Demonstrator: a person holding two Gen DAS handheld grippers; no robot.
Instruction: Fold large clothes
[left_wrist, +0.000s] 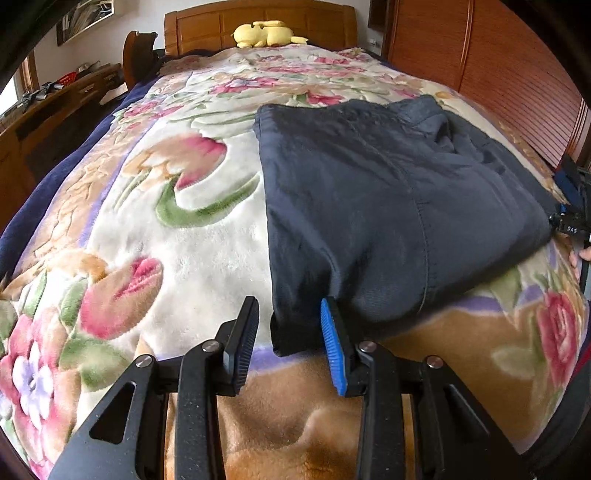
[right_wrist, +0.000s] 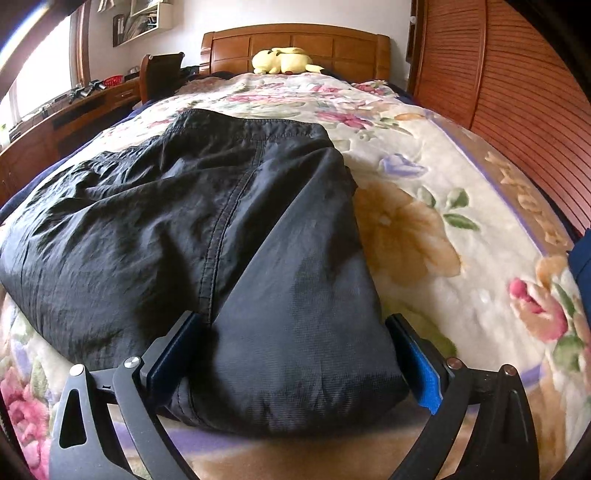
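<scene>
While the left view alone shows the left gripper (left_wrist: 290, 341) spread, holding nothing, the right gripper (right_wrist: 295, 354) straddles the dark trousers (right_wrist: 221, 221), unclenched; their seam runs toward the headboard (right_wrist: 295, 40).

Left gripper (left_wrist: 290, 341) hangs low at six o'clock, jaws spread; right gripper (right_wrist: 295, 354) likewise, spread wider.
</scene>
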